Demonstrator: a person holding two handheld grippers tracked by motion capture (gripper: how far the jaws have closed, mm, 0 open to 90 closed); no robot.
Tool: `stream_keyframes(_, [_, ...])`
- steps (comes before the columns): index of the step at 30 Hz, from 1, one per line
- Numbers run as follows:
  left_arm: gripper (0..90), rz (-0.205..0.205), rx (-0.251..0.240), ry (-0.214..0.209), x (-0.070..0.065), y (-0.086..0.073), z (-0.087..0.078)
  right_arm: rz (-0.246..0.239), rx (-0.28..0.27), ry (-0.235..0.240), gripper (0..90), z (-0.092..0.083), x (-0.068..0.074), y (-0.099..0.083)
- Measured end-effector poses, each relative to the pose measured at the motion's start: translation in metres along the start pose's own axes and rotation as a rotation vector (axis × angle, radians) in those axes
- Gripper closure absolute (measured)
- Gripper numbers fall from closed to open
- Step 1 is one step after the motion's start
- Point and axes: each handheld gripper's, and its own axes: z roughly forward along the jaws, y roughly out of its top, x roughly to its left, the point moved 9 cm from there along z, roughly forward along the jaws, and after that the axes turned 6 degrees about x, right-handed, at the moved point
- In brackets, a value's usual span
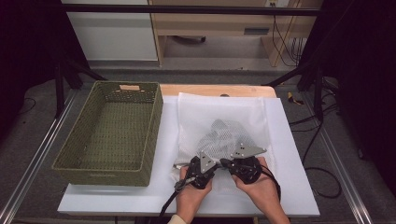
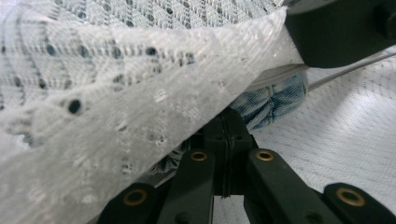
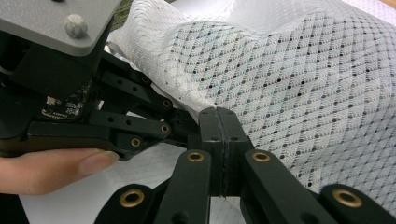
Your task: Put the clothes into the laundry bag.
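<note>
At the near edge of the white table (image 1: 116,200), at 6 o'clock in the high view, the person's two hands bring both grippers together at the near hem of a white mesh laundry bag (image 1: 224,121). The left gripper (image 1: 201,169) sits at 7 o'clock of the bag's bulge; in the left gripper view its jaws stand pressed together, and the mesh fabric drapes directly over their tips, so whether fabric is actually pinched between them cannot be told. The right gripper (image 1: 243,167) sits just beside it at 5 o'clock; in the right gripper view its jaws also stand together, touching the bag's edge, and a grip on the mesh again cannot be confirmed. Blue denim fabric (image 2: 273,100) shows under the lifted mesh next to a zipper line (image 2: 275,74), which suggests the bag's opening lies at this near hem, immediately ahead of both sets of jaws. The bag's long axis runs from 6 to 12 o'clock, away from the person, with the lumpy contents (image 1: 223,135) at its near half. Both grippers are equally near the hem; the left is nearer the next object out. An empty green woven basket (image 1: 112,133) stands at 9 o'clock, well apart from the bag, probably the destination.
</note>
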Motion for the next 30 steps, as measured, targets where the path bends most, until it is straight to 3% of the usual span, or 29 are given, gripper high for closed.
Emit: stream_keyframes(30, [90.0,-0.031,-0.003,-0.004,0.012,0.012,0.012,0.002,-0.002,-0.013,90.0,-0.002,-0.003,0.001])
